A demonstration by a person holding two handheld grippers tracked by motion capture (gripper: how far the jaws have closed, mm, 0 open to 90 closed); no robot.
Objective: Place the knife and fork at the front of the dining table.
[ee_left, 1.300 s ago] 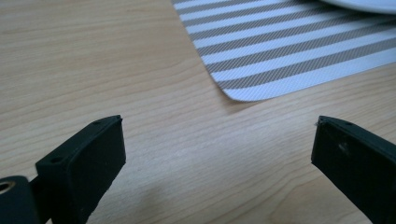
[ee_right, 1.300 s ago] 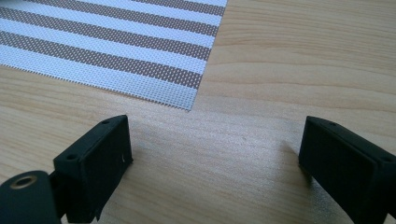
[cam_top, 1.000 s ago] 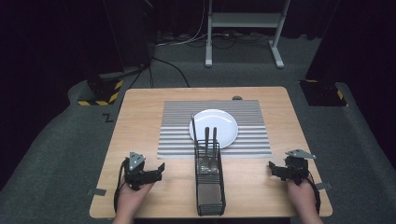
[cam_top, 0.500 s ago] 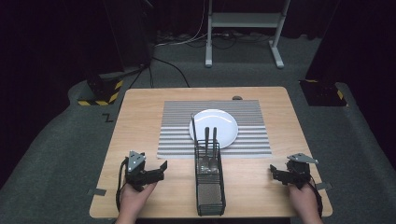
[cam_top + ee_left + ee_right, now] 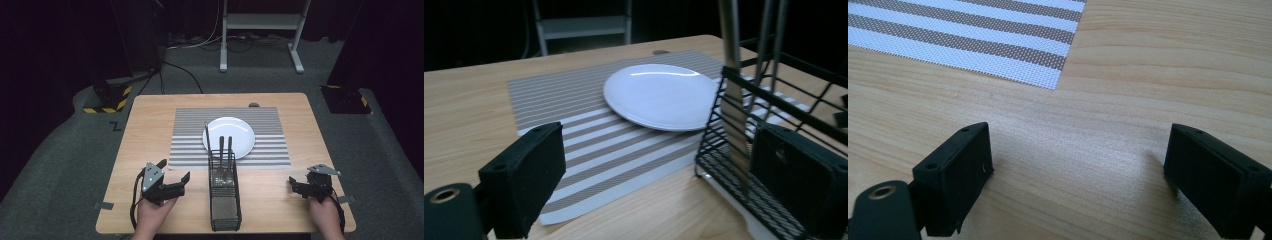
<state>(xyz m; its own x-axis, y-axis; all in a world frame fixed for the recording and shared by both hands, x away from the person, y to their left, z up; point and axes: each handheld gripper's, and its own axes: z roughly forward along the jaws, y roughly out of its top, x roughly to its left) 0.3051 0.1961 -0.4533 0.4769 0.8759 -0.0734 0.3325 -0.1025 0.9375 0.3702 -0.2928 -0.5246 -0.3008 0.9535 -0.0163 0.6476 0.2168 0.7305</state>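
A black wire basket (image 5: 224, 196) stands upright at the table's near middle, holding a knife (image 5: 206, 136) and two more utensils (image 5: 226, 150) whose handles lean over a white plate (image 5: 231, 134). The plate rests on a striped placemat (image 5: 187, 135). My left gripper (image 5: 174, 171) is open just left of the basket. In the left gripper view its jaws (image 5: 664, 185) frame the basket's corner (image 5: 744, 130), a utensil handle (image 5: 730, 60) and the plate (image 5: 661, 95). My right gripper (image 5: 296, 186) is open near the front right, with bare wood between its jaws (image 5: 1078, 175).
The wooden table (image 5: 150, 125) has bare wood on both sides of the placemat, whose corner (image 5: 998, 40) lies ahead of the right gripper. A small dark object (image 5: 254, 105) sits at the placemat's far edge. A metal stand (image 5: 260, 30) and cables lie on the floor beyond.
My left gripper has shifted slightly right, toward the basket. The right gripper has edged a little toward the near edge. Both stay open.
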